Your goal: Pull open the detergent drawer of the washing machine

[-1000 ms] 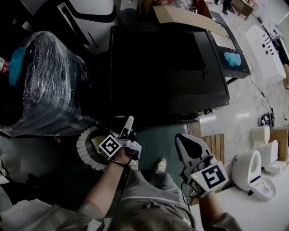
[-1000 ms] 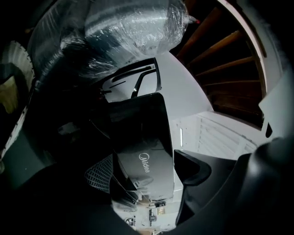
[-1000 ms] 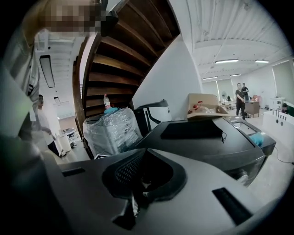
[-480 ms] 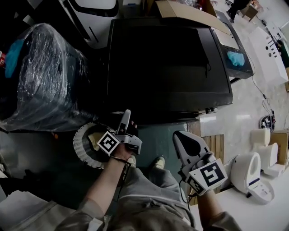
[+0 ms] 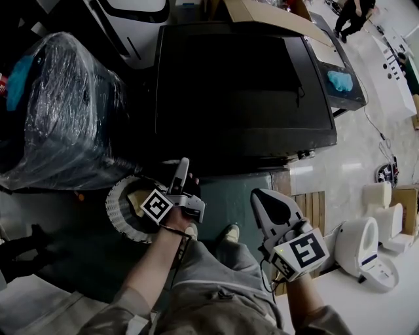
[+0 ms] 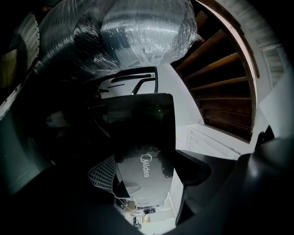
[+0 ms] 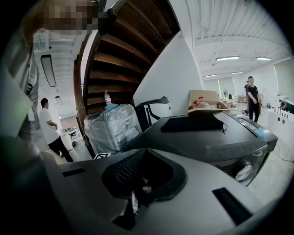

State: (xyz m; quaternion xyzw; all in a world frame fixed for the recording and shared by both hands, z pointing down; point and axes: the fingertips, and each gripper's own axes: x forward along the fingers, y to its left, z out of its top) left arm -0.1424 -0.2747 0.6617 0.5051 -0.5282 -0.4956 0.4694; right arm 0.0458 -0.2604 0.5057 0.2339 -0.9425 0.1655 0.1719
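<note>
Washing machine (image 5: pixel 242 85) standing dark ahead. Left tool (image 5: pixel 182 167) reaching at its upper front left, jaws standing apart either side of Midea-marked detergent drawer (image 6: pixel 144 176). Right tool (image 5: pixel 262 197) hanging near the person's knee, jaws resting together, holding nothing.

Black washing machine (image 5: pixel 242 85), turquoise cloth (image 5: pixel 340 80), black-and-white square-patterned marker cube (image 5: pixel 300 254).

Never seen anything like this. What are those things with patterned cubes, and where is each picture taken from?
No robot: a person holds a gripper in each hand. The top-down picture comes from a camera on their head; the other two cameras ride on the grippers. The left gripper, fingers apart, points at the front of the dark washing machine; a panel marked Midea shows between them. The right gripper is shut and empty. A cardboard box sits at the lid's far edge.
</note>
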